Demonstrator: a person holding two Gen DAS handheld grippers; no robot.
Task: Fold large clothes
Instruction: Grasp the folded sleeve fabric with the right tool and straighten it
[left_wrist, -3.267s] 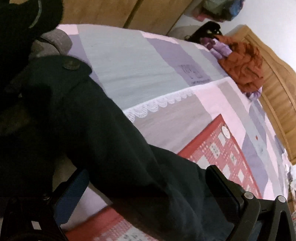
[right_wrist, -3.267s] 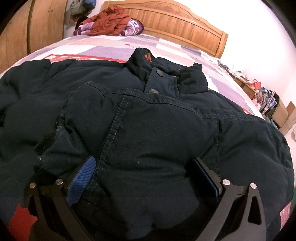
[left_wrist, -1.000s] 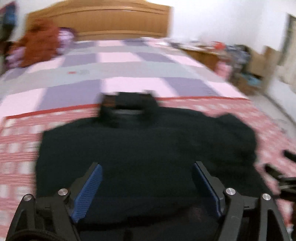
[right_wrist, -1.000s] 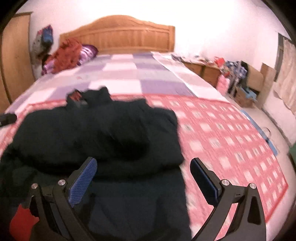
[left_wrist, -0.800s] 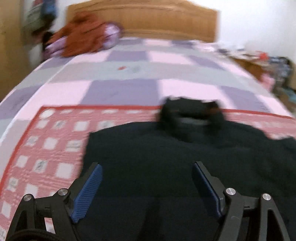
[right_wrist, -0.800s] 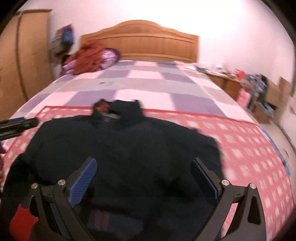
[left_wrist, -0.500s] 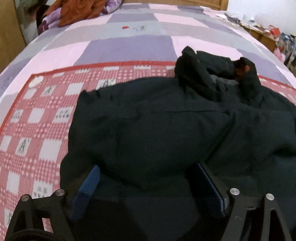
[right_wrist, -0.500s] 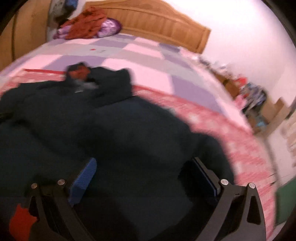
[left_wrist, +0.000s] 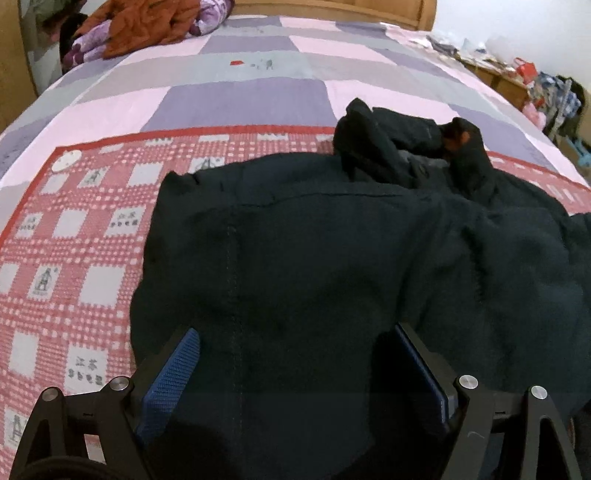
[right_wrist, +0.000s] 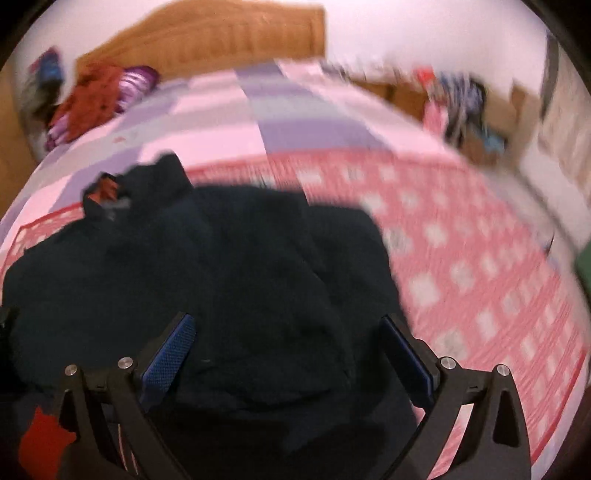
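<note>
A dark navy jacket (left_wrist: 332, 240) lies spread on the bed, its collar (left_wrist: 406, 147) standing up at the far end. My left gripper (left_wrist: 295, 332) hovers over the jacket's near left part with the blue pads (left_wrist: 173, 373) wide apart, so it is open with only flat cloth below. In the blurred right wrist view the same jacket (right_wrist: 221, 258) fills the lower left. My right gripper (right_wrist: 286, 321) is open too, jaws wide over the jacket's near right part, pressing on nothing.
The jacket rests on a red checked blanket (left_wrist: 74, 240) over a pink and purple patchwork cover (left_wrist: 240, 96). An orange and purple clothes pile (left_wrist: 144, 26) sits by the wooden headboard (right_wrist: 221, 48). Cluttered furniture (left_wrist: 546, 92) lines the bed's right side.
Both cameras have dropped closer to the jacket and tilted downward. The left view now sits low over its left half and has sharpened; the right view has swung toward its right edge.
</note>
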